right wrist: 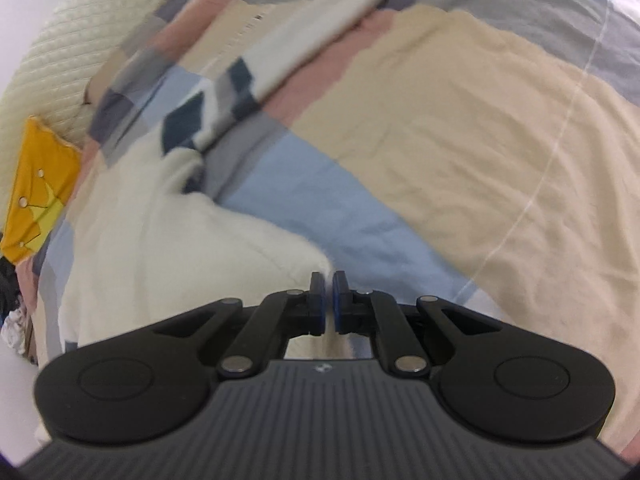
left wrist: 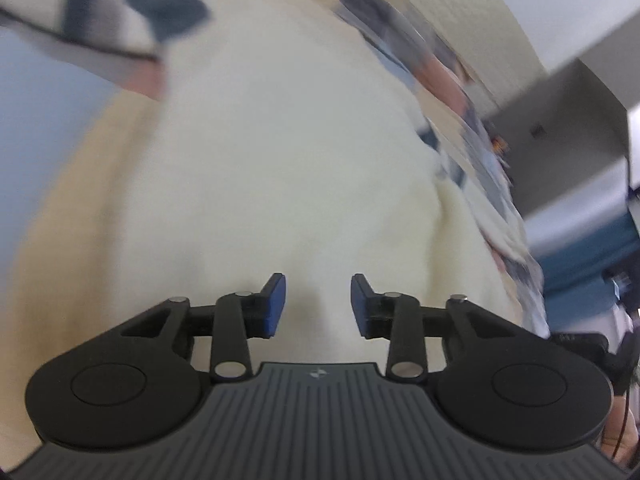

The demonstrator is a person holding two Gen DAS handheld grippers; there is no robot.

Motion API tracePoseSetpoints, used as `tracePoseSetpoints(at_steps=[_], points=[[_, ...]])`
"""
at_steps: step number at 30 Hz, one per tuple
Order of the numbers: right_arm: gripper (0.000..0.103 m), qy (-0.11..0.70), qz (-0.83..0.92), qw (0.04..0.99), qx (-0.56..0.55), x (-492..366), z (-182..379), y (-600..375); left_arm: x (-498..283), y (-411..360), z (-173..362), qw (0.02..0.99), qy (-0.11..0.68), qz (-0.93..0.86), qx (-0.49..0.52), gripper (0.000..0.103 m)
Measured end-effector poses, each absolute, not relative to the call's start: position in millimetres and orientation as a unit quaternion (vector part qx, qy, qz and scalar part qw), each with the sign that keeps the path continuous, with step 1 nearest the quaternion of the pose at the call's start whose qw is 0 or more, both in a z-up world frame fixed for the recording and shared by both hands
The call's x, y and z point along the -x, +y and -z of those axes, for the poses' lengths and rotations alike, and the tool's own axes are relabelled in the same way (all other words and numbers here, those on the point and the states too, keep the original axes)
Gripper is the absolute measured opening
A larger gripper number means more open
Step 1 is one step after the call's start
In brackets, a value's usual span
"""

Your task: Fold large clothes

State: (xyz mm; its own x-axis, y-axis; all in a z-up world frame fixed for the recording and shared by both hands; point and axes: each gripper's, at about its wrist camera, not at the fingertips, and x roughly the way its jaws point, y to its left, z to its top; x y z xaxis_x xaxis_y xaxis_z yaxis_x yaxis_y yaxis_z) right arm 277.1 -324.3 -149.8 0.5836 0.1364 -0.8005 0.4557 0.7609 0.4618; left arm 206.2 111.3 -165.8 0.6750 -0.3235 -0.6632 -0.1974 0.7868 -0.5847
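Left hand-held gripper (left wrist: 318, 306): jaws stood apart with a clear gap, blue pads (left wrist: 276, 304) facing each other, nothing pinched between them. It hung just over the cream garment.

Right hand-held gripper (right wrist: 328, 304): pretty much closed, only a sliver between the pads. The corner of the cream garment ran right up to the tips and some cream cloth showed below the fingers, but honestly I couldn't tell if any fabric was actually clamped in there.

Cream garment (left wrist: 280, 160): big fuzzy off-white piece, lying spread on the bed. It filled most of the left wrist view; in the right wrist view it sat on the left side (right wrist: 160, 232), its edge running diagonally down to the gripper tips.

Sleeve (right wrist: 224, 104): cream with dark blue and grey blocks, stretched out away from the body of the garment across the bedding.

Bed cover (right wrist: 440, 152): patchwork of tan, light blue, pink and grey, a bit wrinkled.

Yellow cloth (right wrist: 40, 184): at the far left edge, next to a quilted cream pillow (right wrist: 60, 60).

Blur: both views were smeared, especially the left one.
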Motion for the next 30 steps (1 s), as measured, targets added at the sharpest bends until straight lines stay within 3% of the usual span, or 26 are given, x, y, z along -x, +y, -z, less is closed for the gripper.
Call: tracePoseSetpoints(at_steps=[3, 12, 17, 18, 20, 22, 30], points=[[0.007, 0.458, 0.089, 0.825, -0.320, -279, 148, -323, -193, 132, 162, 0.852, 0.397, 0.000, 0.342, 0.050], [0.009, 0.526, -0.075, 0.827, -0.184, -294, 139, -328, -152, 163, 176, 0.811, 0.418, -0.087, 0.401, 0.052], [0.011, 0.534, -0.103, 0.820, -0.176, -293, 140, -341, -141, 160, 184, 0.789, 0.436, -0.095, 0.422, 0.052], [0.013, 0.538, -0.106, 0.817, -0.178, -293, 141, -344, -140, 157, 185, 0.787, 0.441, -0.094, 0.422, 0.052], [0.031, 0.546, -0.122, 0.808, -0.186, -293, 145, -347, -133, 154, 188, 0.777, 0.451, -0.093, 0.429, 0.052], [0.060, 0.539, -0.146, 0.805, -0.200, -291, 145, -348, -129, 147, 192, 0.767, 0.464, -0.091, 0.435, 0.052], [0.062, 0.545, -0.196, 0.797, -0.169, -313, 166, -332, -130, 115, 215, 0.732, 0.506, -0.053, 0.453, 0.052]])
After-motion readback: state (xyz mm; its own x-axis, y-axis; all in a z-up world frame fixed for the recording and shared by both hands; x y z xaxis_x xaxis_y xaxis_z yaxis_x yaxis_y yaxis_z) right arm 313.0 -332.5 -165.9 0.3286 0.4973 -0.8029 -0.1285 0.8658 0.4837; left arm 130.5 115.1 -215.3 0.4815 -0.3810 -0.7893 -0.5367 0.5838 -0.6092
